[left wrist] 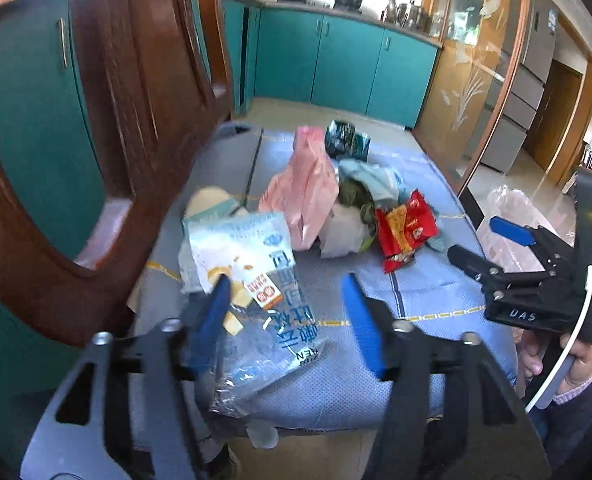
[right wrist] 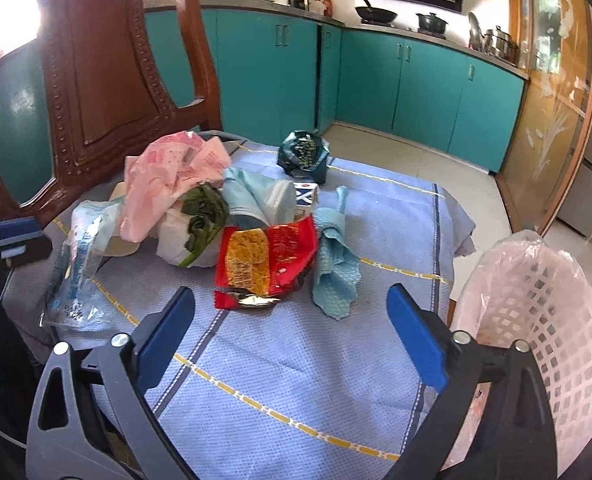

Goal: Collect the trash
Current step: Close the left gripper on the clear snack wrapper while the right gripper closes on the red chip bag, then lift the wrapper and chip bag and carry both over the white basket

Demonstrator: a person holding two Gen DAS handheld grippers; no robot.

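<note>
1. Left wrist view: the left gripper (left wrist: 292, 300) has its fingers (left wrist: 361, 320) parted to a middling gap. A clear plastic bag with blue print (left wrist: 252, 280) lies on the table between them; its left edge sits at the left finger, and whether it touches is blurred and cannot be told.
2. Right wrist view: the right gripper (right wrist: 292, 328) has its fingers (right wrist: 415, 336) spread wide with nothing between them, hovering over bare blue tablecloth (right wrist: 280, 380).
3. Ahead of those fingers lies the trash pile: a red snack wrapper (right wrist: 268, 260), a light blue rag (right wrist: 335, 268) just beside it, green leaves (right wrist: 206, 220), a pink plastic bag (right wrist: 168, 184) and a dark green packet (right wrist: 303, 152) farther back.
4. A white lattice basket (right wrist: 543, 320) lined with a pinkish bag stands off the table's right edge, cut off by the frame.
5. A carved wooden chair back (right wrist: 104, 80) rises at the left, hiding the table's far left corner.
6. The right gripper's handle sits in a hand (left wrist: 575, 364) with a pink cuff, at the frame's edge.
</note>
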